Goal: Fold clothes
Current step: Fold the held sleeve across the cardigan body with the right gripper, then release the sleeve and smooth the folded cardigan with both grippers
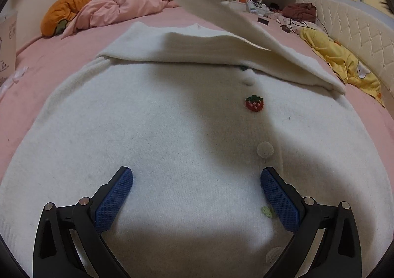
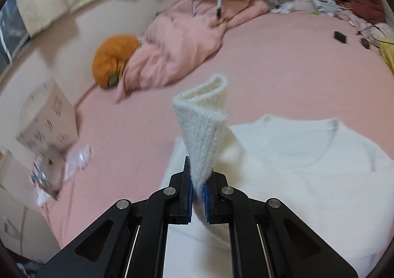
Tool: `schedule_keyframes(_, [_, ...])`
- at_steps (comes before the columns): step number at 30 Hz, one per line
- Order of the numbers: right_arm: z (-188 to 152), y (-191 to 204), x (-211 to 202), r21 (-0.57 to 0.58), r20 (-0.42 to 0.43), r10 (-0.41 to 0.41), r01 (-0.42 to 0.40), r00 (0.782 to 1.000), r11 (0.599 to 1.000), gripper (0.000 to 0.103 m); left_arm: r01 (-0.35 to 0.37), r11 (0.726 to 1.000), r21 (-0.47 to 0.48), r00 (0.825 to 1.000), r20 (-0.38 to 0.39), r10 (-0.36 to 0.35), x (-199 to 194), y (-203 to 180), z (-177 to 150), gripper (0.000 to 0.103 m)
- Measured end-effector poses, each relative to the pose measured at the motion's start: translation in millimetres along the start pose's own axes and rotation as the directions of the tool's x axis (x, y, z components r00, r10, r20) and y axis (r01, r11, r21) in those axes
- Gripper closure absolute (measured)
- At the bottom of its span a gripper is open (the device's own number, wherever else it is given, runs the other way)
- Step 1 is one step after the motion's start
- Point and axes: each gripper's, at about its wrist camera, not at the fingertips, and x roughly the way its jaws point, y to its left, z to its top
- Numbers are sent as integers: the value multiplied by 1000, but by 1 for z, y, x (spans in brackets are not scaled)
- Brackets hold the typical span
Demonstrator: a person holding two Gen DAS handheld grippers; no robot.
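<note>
While clamped: right hand-held gripper, sleeve.

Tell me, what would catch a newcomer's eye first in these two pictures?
Probably the big white sweater spread flat on the pink bed, with a small red strawberry patch on its front. Next, the right gripper, its blue-padded fingers shut on the ribbed cuff of a sleeve, lifted above the bed. The left gripper hangs open over the sweater's lower part, holding nothing.
</note>
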Motion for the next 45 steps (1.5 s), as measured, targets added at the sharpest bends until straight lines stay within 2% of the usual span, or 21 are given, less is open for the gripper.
schedule_keyframes(5, [-19,-8,56,16,-158,-45,48,986,999,96,0,1000,-4,1000,-1,0,0,1,0,0])
schedule_keyframes(8, [-28,-3,77,-49,-208,-88,80,974,996,94,-1,1000,-3,1000,0,1,0,1,0,0])
schedule_keyframes(11, [-37,11,94,-134,-293,-158,123,943,983,93,-4,1000,-2,1000,0,4,1,0,0,0])
schedule_keyframes(13, [-37,23,89,-188,-258,-181,134,949,973,93,-5,1000,1,1000,1,5,0,0,-1,0])
schedule_keyframes(15, [-29,27,70,-176,-182,-135,102,974,979,92,-2,1000,0,1000,0,2,0,1,0,0])
schedule_keyframes(17, [-23,22,45,-124,-104,-46,33,993,992,89,0,1000,-3,1000,2,0,0,2,0,0])
schedule_keyframes(19, [-21,23,33,-141,-125,34,-51,992,989,86,-5,1000,1,1000,2,5,0,1,-1,0])
schedule_keyframes(21, [-22,29,34,-211,-189,39,-79,981,974,82,-6,1000,1,1000,3,6,0,0,-2,0])
schedule_keyframes(22, [-24,30,36,-231,-201,36,-83,979,969,66,-5,1000,0,1000,3,5,0,-1,-2,0])
schedule_keyframes(23, [-26,31,40,-241,-195,24,-72,980,968,41,-5,1000,-1,1000,3,5,0,-1,-2,0])
schedule_keyframes(25, [-31,24,46,-229,-150,-16,-19,989,973,28,-2,1000,-2,1000,4,2,0,0,-2,0])
schedule_keyframes(28, [-32,17,53,-165,-159,32,-59,987,984,28,0,1000,-3,1000,4,0,-1,-1,-3,0])
schedule_keyframes(31, [-18,10,11,-117,-13,105,-106,994,987,28,24,1000,-19,1000,10,-24,-2,2,-2,0])
schedule_keyframes(33, [-12,-6,-19,-88,69,108,-102,992,991,28,59,997,-47,998,4,-59,-4,8,1,0])
schedule_keyframes(35, [-11,-44,-56,-42,147,14,-8,989,999,28,101,993,-67,995,-18,-103,-6,14,10,0])
schedule_keyframes(37, [-19,-90,-79,-11,177,-172,176,969,984,28,89,994,-67,996,-10,-90,-15,23,32,0])
schedule_keyframes(39, [-34,-136,-86,30,136,-308,307,942,951,28,79,994,-70,991,113,-71,-34,37,68,0])
schedule_keyframes(40, [-42,-151,-85,49,108,-338,335,935,941,28,104,992,-65,982,165,-92,-39,43,85,0])
schedule_keyframes(41, [-55,-174,-82,80,64,-371,366,926,927,28,169,985,-36,967,201,-159,-37,48,114,0])
schedule_keyframes(43, [-77,-201,-78,119,19,-368,364,929,924,28,261,965,15,953,155,-260,-14,49,154,0])
schedule_keyframes(45, [-102,-224,-74,167,12,-347,340,938,926,28,272,962,25,955,116,-273,19,51,184,0])
